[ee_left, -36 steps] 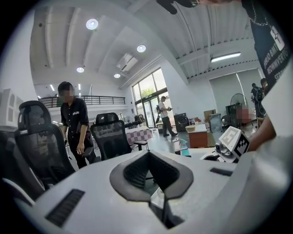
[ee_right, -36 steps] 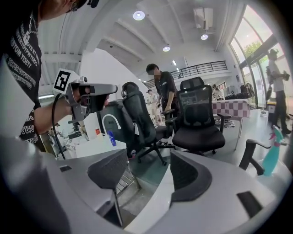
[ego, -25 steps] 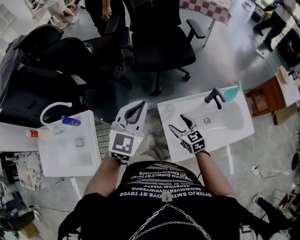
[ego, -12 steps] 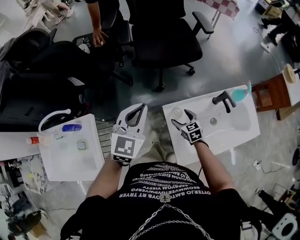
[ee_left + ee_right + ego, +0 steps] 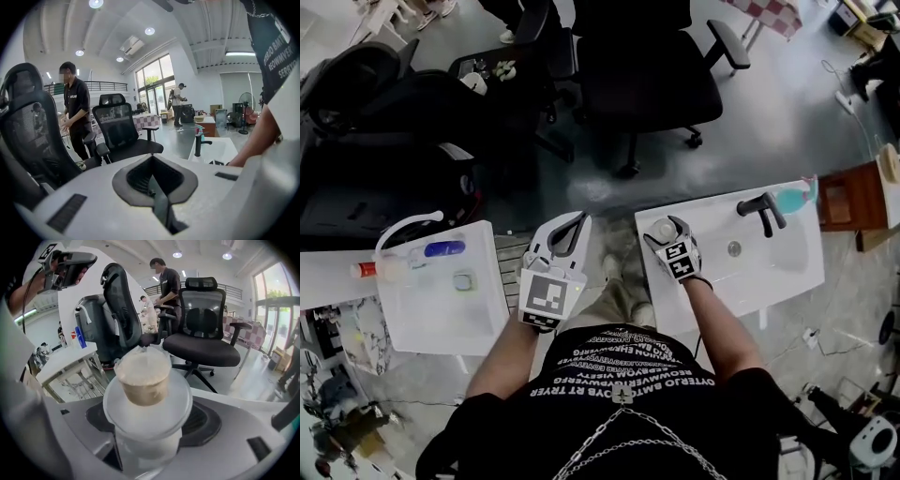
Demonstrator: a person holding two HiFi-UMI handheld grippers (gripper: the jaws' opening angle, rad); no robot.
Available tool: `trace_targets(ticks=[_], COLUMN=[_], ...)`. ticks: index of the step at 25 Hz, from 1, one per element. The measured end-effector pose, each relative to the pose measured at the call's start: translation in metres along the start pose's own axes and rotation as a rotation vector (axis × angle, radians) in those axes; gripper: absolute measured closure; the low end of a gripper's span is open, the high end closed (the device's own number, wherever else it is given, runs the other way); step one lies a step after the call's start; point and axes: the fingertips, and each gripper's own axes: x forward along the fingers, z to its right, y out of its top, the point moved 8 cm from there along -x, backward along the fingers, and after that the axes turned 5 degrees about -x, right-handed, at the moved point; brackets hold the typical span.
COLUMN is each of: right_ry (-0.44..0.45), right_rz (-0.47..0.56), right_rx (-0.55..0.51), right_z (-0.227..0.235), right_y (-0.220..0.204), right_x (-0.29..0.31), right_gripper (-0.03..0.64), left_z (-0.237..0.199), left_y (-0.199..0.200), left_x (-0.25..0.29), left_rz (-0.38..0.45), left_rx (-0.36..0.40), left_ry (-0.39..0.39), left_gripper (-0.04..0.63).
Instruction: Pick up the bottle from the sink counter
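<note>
A clear bottle (image 5: 660,228) with a beige cap stands on the near left corner of the white sink counter (image 5: 741,281). My right gripper (image 5: 667,234) reaches over that corner with its jaws around the bottle. In the right gripper view the bottle (image 5: 143,394) fills the middle between the dark pads, with a gap showing on each side. These jaws have just been opening wider, and the bottle stands between them. My left gripper (image 5: 579,218) hangs left of the counter over the floor; its jaws (image 5: 154,187) meet at the tip with nothing in them.
A black faucet (image 5: 761,211) and a teal bottle (image 5: 797,195) stand at the counter's far side beside the basin. A white table (image 5: 441,309) with small bottles is at the left. Black office chairs (image 5: 647,75) and a wooden stool (image 5: 848,202) stand beyond. A person (image 5: 75,108) stands by the chairs.
My right gripper has sunk and moved forward to the counter's corner, so the bottle now stands between its jaws. The left gripper has dropped a little, still shut.
</note>
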Motion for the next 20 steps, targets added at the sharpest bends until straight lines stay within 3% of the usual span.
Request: trace_targets(ticks=[1,8,20], right_ry=[-0.006,0.045,0.146], right_rz=[-0.004,-0.040,0.024], right_rx=[-0.012,0.005,-0.068], right_z=[0.000,0.001,-0.010], right_y=[0.000,0.010,0.073], right_x=[0.002,-0.010,-0.107], right_gripper=[0.281,0.282,0.282], left_z=[-0.002,-0.005,0.041], left_y=[-0.001,0.001,0.022], left_x=[-0.001,-0.006,-0.025], left_rz=[-0.002,0.008,0.089], left_rx=[-0.001,-0.013,-0.021], left_ry=[0.004,0.008,-0.035], left_gripper=[0.590,0.591,0.591])
